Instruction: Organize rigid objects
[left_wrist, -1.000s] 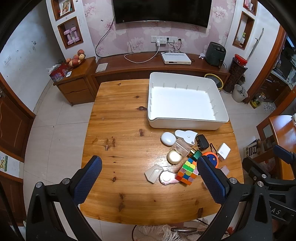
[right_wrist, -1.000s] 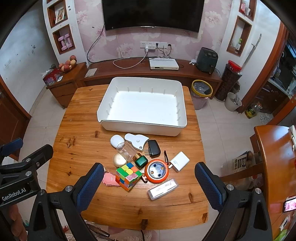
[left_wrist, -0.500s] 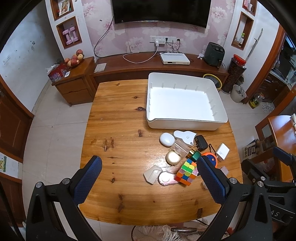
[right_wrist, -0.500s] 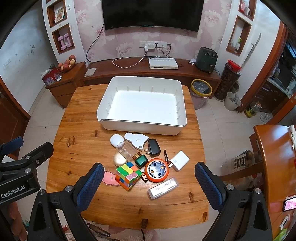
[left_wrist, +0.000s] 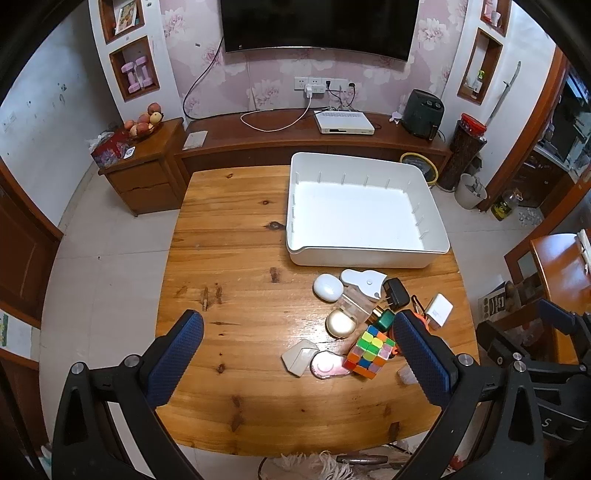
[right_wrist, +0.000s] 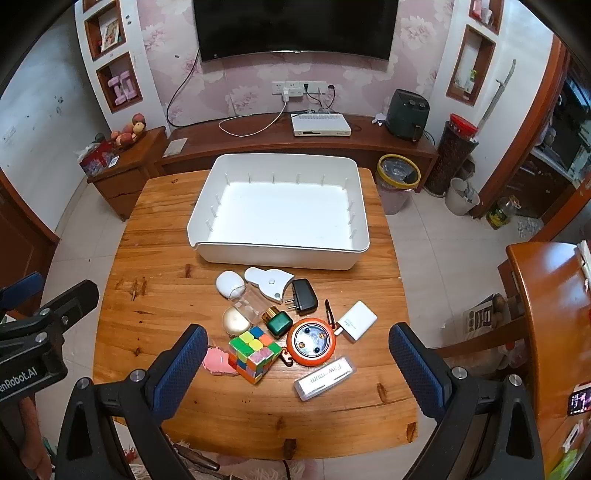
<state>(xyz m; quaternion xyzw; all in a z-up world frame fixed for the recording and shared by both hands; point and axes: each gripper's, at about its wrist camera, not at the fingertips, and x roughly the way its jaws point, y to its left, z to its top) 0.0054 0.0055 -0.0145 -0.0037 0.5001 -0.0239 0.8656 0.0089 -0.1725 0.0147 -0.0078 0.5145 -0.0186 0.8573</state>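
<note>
A white bin (right_wrist: 280, 210) (left_wrist: 364, 216) stands at the far side of the wooden table (right_wrist: 155, 302), with nothing in it. In front of it lies a cluster of small things: a colour cube (right_wrist: 254, 353) (left_wrist: 369, 352), an orange round case (right_wrist: 311, 341), a black charger (right_wrist: 303, 295), a white adapter (right_wrist: 357, 319), a green box (right_wrist: 279, 323), a gold compact (right_wrist: 236, 321) and a clear labelled box (right_wrist: 325, 377). My right gripper (right_wrist: 297, 354) hangs open above the cluster. My left gripper (left_wrist: 295, 341) is open too, over the table's near side left of the cluster.
A TV cabinet (right_wrist: 295, 142) runs along the back wall. A bin with a yellow rim (right_wrist: 399, 171) stands beyond the table's right corner. A second wooden table (right_wrist: 554, 317) is at the right. Tiled floor surrounds the table.
Both views have shifted slightly, so the bin and cluster sit a little differently in frame. Nothing on the table has moved and both grippers stay open.
</note>
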